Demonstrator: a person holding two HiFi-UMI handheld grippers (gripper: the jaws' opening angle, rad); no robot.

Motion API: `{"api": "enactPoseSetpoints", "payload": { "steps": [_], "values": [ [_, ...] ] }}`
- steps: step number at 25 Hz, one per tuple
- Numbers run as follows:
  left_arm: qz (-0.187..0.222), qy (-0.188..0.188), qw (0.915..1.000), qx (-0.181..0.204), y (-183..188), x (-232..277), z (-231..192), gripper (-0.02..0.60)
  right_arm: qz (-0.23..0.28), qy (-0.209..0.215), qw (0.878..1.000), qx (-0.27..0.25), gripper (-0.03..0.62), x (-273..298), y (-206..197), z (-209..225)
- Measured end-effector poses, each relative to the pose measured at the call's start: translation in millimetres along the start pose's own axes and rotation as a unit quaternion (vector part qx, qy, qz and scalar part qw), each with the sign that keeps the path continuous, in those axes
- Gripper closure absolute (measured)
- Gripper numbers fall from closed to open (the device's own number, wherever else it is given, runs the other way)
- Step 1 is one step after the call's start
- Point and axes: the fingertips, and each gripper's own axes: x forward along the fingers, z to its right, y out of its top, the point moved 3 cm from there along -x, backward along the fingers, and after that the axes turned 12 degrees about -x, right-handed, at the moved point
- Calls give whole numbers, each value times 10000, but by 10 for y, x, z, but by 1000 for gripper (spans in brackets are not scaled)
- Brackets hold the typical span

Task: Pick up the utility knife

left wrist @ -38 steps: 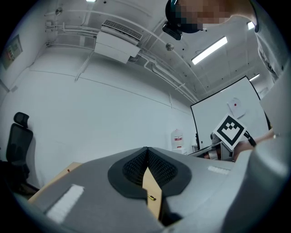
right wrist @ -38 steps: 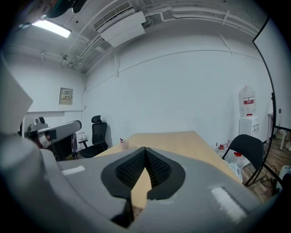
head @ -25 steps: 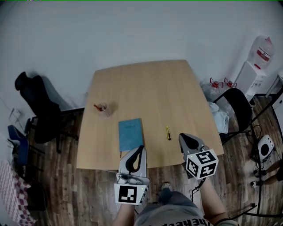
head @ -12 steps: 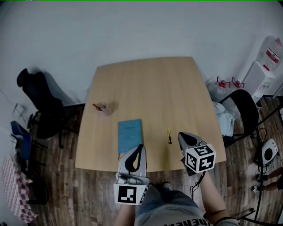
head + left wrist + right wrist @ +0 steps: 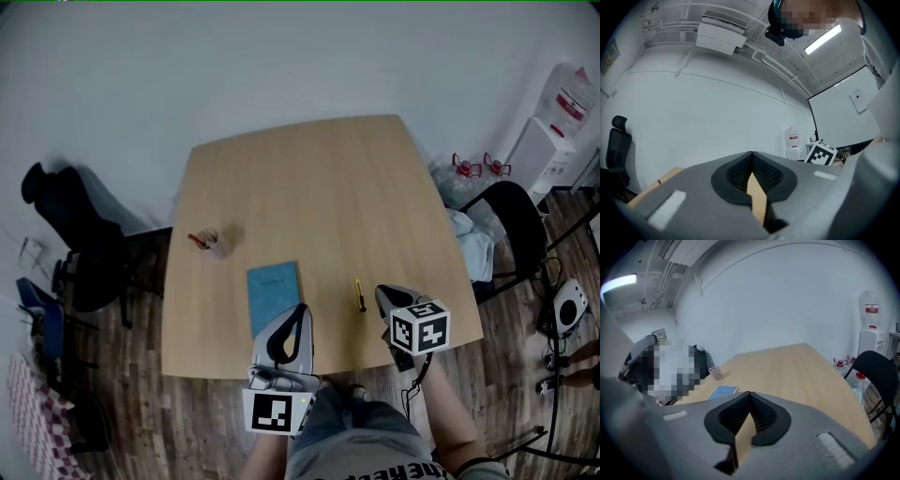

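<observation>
The utility knife (image 5: 359, 294) lies on the table (image 5: 309, 178), near the right gripper (image 5: 387, 294), at its nine o'clock. This one and the left gripper (image 5: 296, 312) are both clenched, empty.

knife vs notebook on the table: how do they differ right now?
The utility knife is a thin yellow-and-dark stick. The notebook is a broad blue rectangle and far larger. The knife lies just left of the right gripper tip, fully in view. The notebook lies ahead of the left gripper, which covers its near edge in the head view. Shared: both lie flat on the table, lengthwise away from the person, and neither is held.
</observation>
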Motion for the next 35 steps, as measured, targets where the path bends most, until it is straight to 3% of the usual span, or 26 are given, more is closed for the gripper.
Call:
{"api": "enactPoseSetpoints", "payload": {
  "steps": [15, 35],
  "values": [
    [-314, -167, 9990, -253, -202, 178, -441, 563, -1025, -239, 9937, 396, 588, 587, -516, 60],
    [-562, -143, 9976, -387, -366, 203, -829, 561, -1712, -425, 9828, 544, 484, 899, -937, 2]
  ]
}}
